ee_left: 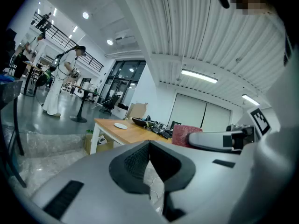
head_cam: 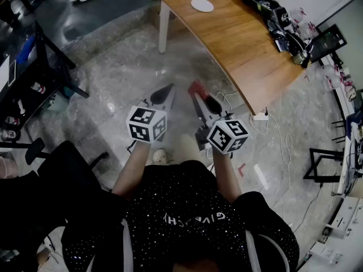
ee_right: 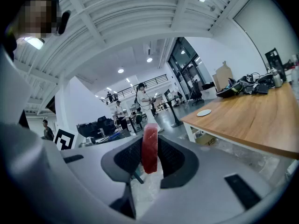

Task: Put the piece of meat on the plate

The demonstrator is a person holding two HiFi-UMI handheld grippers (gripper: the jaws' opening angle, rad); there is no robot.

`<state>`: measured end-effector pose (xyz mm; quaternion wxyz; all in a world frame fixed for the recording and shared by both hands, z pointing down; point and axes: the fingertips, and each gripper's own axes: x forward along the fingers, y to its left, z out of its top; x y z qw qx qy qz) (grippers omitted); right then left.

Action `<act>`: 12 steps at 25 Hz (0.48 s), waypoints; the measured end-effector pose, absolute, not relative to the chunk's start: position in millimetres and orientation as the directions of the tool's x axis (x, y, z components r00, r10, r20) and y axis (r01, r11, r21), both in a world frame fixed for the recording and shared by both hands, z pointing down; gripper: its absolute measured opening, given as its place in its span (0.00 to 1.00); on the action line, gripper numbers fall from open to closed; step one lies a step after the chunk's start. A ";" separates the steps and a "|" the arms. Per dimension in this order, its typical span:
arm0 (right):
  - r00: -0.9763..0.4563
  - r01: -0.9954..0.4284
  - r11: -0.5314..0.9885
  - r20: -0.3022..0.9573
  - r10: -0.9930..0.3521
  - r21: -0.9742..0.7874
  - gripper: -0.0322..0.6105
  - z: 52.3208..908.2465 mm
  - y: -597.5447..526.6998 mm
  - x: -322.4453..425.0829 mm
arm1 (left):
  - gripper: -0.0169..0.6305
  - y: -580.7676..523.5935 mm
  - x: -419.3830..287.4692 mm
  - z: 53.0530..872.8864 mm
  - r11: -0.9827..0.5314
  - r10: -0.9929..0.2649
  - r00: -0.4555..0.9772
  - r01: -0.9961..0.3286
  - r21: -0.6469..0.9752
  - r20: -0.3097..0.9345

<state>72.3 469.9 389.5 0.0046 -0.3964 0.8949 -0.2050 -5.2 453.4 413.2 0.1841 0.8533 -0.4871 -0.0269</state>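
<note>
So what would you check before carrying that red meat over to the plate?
1. Meat clamped in the right gripper: ok, a pad presses on each side.
2. Left gripper free: ok, jaws together, nothing between.
3. Plate bare: ok, it looks empty.
4. Plate within reach: not ok, it sits at the table's far end; both grippers are over the floor.
5. Way ahead clear: not ok, a power strip lies by the table.
</note>
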 end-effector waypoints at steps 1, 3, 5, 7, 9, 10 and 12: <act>-0.686 -0.707 0.601 0.156 -0.711 -0.372 0.20 390.3 464.9 72.3 | 0.04 448.3 -5.8 414.6 -0.455 -0.841 0.523 -0.822 0.343 0.138; -0.687 -0.705 0.599 0.157 -0.709 -0.378 0.20 392.2 453.7 72.5 | 0.04 437.2 -6.3 416.9 -0.454 -0.839 0.525 -0.821 0.345 0.145; -0.687 -0.704 0.597 0.155 -0.710 -0.385 0.20 394.4 438.1 73.2 | 0.04 422.7 -5.2 417.5 -0.462 -0.835 0.531 -0.819 0.340 0.146; -0.686 -0.703 0.595 0.148 -0.713 -0.391 0.20 395.8 417.5 74.1 | 0.04 404.2 -3.8 417.8 -0.471 -0.831 0.537 -0.819 0.328 0.147; -0.687 -0.699 0.595 0.141 -0.713 -0.396 0.20 396.5 395.2 74.4 | 0.04 383.1 -4.1 419.0 -0.470 -0.831 0.535 -0.822 0.322 0.154; -0.688 -0.698 0.597 0.139 -0.712 -0.395 0.20 395.9 383.6 74.1 | 0.04 371.7 -4.7 419.2 -0.466 -0.832 0.532 -0.824 0.323 0.157; -0.687 -0.700 0.600 0.137 -0.713 -0.388 0.20 392.8 359.2 74.3 | 0.04 348.6 -4.2 417.4 -0.466 -0.830 0.534 -0.823 0.326 0.160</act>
